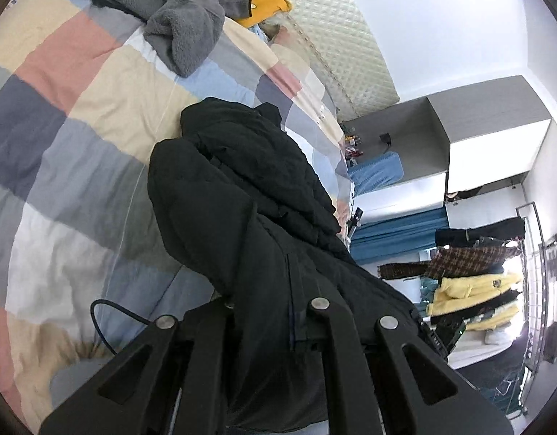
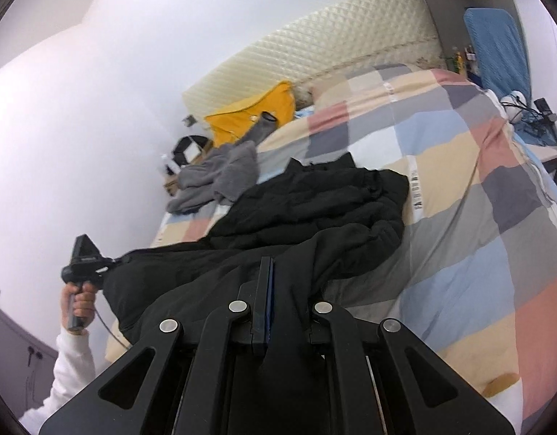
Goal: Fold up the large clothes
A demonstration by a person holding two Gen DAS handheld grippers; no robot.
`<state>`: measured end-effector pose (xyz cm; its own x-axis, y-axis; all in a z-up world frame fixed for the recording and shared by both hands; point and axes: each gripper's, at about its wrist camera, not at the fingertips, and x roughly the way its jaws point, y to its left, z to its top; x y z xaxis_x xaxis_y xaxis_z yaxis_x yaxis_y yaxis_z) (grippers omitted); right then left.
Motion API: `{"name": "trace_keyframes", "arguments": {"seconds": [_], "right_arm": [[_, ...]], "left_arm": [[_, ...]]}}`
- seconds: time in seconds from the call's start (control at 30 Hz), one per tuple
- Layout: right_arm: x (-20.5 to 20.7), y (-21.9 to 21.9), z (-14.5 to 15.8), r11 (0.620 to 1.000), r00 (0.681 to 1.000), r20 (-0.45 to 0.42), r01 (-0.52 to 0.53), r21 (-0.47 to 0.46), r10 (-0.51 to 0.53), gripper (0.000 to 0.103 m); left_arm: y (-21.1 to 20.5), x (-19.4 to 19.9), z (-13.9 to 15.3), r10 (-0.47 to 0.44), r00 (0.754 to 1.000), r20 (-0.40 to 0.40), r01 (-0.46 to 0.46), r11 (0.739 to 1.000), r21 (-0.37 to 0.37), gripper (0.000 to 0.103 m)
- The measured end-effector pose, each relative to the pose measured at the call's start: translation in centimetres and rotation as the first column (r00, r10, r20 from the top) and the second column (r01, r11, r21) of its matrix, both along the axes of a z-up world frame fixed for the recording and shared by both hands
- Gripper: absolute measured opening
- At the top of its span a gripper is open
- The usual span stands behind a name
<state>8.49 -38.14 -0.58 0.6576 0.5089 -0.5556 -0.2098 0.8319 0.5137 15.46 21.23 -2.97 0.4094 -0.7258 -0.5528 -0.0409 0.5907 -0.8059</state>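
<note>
checkered quilt under black coat; only right view shows left claw, seemingly gripping it.

R claw clamped on black coat; L claw grips hem.

My right claw points forward, its two fingers pressed flat together with dark fabric pinched at the blue pads, linkage arms folded in close. My left claw is raised out to the side, its tips buried in a fold of the same cloth, and my bare left hand wraps the pistol grip below it, white sleeve at the wrist. From my left wrist, that claw is mostly draped over, its fingers hidden under fabric.
</note>
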Motion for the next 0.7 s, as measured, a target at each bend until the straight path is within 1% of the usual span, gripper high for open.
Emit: {"name": "trace_keyframes", "arguments": {"seconds": [0.13, 0.2, 0.37, 0.43, 0.5, 0.57, 0.7], "right_arm": [[-2.7, -0.7, 0.1, 0.999, 0.999, 0.022, -0.048, 0.022, 0.048, 0.005], [-4.1, -1.5, 0.0, 0.997, 0.998, 0.025, -0.064, 0.051, 0.063, 0.005], [-5.5, -3.0, 0.1, 0.994, 0.997, 0.021, -0.073, 0.083, 0.072, 0.005], [-5.0, -3.7, 0.0, 0.994, 0.998, 0.018, -0.069, 0.091, 0.067, 0.005], [-3.4, -4.3, 0.1, 0.993, 0.997, 0.020, -0.080, 0.091, 0.079, 0.005], [-2.2, -4.8, 0.2, 0.992, 0.997, 0.020, -0.080, 0.099, 0.079, 0.005], [1.9, -5.4, 0.2, 0.992, 0.997, 0.019, -0.077, 0.104, 0.075, 0.005]], "left_arm": [[0.1, -2.8, 0.7, -0.012, 1.000, -0.004, 0.012, 1.000, 0.012, 0.006], [0.0, -4.1, 1.6, -0.004, 1.000, 0.015, 0.004, 1.000, 0.029, 0.006], [-0.4, -5.2, 2.5, -0.002, 1.000, 0.017, 0.001, 0.999, 0.045, 0.007], [-0.3, -4.6, 2.2, 0.002, 1.000, 0.003, -0.002, 0.999, 0.040, 0.007], [-0.1, -3.8, 1.8, 0.015, 1.000, -0.012, -0.015, 0.999, 0.039, 0.007], [0.2, -2.3, 1.5, 0.033, 0.999, -0.041, -0.032, 0.999, 0.035, 0.007], [0.1, 0.9, 1.2, 0.048, 0.996, -0.080, -0.044, 0.998, 0.046, 0.008]]}}
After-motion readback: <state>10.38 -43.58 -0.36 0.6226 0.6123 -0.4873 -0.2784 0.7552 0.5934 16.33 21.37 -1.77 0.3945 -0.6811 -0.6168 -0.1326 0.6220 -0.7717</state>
